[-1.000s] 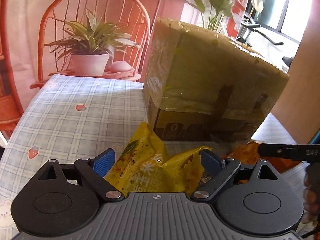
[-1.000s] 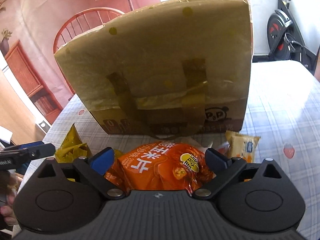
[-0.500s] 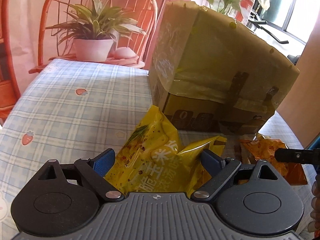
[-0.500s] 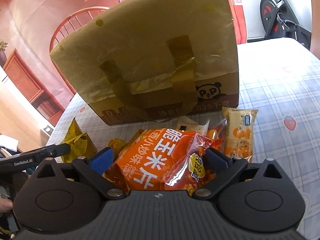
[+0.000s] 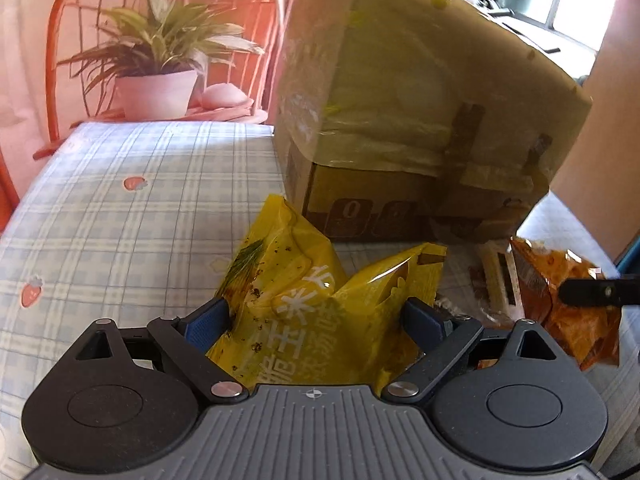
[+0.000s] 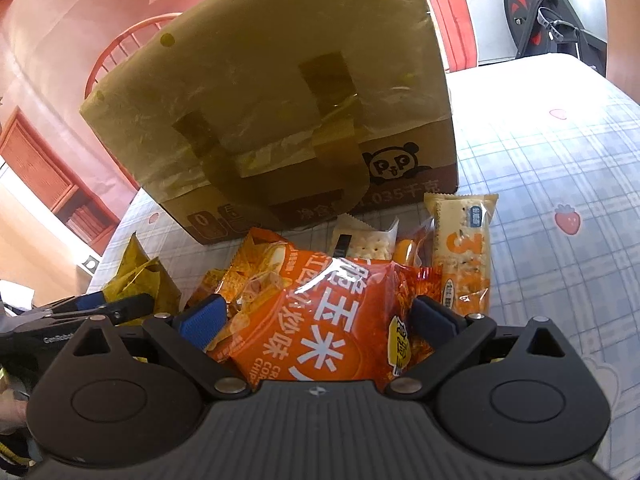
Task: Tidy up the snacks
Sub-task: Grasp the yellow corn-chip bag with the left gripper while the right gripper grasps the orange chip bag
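My left gripper [image 5: 316,316] is shut on a yellow corn-chip bag [image 5: 316,304], held above the checked tablecloth [image 5: 132,216]. My right gripper [image 6: 316,316] is shut on an orange corn-chip bag [image 6: 320,332]. A tall cardboard box [image 6: 280,112] wrapped in yellow tape stands just ahead of both; it also shows in the left wrist view [image 5: 420,120]. The orange bag [image 5: 568,304] and a right gripper finger [image 5: 592,294] show at the right of the left wrist view. The yellow bag [image 6: 140,276] and the left gripper show at the left of the right wrist view.
Cracker packets [image 6: 460,248] and small wrapped snacks [image 6: 368,240] lie on the table in front of the box. A potted plant [image 5: 156,80] sits on an orange chair [image 5: 60,20] behind the table. An exercise bike [image 6: 548,12] stands at far right.
Both grippers have risen and drawn back slightly with their bags still held. More of the cracker packets below the orange bag has come into view.
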A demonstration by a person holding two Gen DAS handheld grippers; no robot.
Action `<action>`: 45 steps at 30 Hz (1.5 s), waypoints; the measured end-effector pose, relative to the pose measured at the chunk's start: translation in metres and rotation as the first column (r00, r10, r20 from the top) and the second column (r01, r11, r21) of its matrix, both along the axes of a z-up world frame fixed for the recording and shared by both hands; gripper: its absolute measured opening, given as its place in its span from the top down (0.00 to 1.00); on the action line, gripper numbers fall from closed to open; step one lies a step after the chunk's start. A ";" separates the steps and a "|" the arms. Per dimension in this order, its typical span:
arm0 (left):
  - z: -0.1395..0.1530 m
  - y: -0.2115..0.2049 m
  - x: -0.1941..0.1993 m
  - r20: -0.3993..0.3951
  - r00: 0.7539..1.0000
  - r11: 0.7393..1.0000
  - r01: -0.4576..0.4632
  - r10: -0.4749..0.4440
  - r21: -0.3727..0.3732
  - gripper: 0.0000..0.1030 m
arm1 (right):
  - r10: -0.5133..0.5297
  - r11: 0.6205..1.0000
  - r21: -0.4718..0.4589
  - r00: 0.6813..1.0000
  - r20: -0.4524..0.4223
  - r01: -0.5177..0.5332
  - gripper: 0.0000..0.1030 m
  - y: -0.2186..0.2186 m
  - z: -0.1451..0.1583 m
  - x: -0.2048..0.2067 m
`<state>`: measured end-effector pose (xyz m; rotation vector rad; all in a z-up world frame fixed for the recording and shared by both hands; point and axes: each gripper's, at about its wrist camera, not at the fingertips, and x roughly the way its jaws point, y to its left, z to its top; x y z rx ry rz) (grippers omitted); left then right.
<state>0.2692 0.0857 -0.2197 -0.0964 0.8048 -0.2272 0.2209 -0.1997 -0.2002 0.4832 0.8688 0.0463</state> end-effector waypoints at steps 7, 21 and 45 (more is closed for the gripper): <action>-0.010 0.007 0.008 -0.020 1.000 0.999 0.001 -0.002 -0.044 0.02 | 0.003 1.000 -0.010 1.000 0.004 -0.003 0.02 0.002 0.000 0.000; -0.010 0.011 -0.007 0.048 0.999 0.998 0.026 -0.023 -0.053 0.18 | 0.002 1.000 -0.009 1.000 0.006 -0.002 0.02 0.002 0.001 0.000; 0.049 0.004 -0.041 0.202 0.979 0.992 0.002 0.024 -0.127 0.24 | 0.011 1.000 -0.020 0.998 0.064 -0.010 0.21 -0.005 0.011 -0.013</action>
